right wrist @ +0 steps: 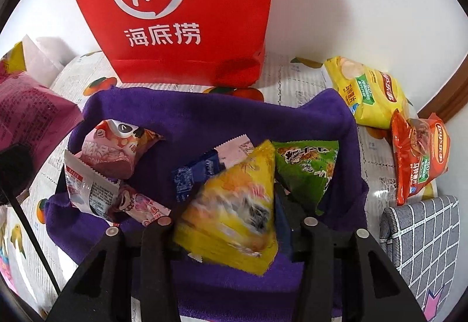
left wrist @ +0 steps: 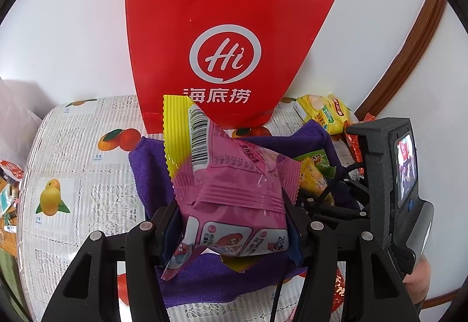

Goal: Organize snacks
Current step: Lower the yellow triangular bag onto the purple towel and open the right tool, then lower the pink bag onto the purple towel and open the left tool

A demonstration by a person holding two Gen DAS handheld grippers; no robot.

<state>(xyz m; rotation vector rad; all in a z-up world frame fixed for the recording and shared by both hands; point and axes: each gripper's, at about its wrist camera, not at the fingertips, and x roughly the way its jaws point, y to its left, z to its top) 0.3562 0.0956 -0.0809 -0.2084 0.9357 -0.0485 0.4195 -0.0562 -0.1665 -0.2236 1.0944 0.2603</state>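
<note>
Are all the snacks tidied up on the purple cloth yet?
Not yet. Several packets, like the green packet and the panda packet, already lie on the purple cloth. The left gripper holds a pink packet above it, and a yellow packet sits between the right gripper's fingers. The yellow chips bag and orange chips bag lie off the cloth.
</note>
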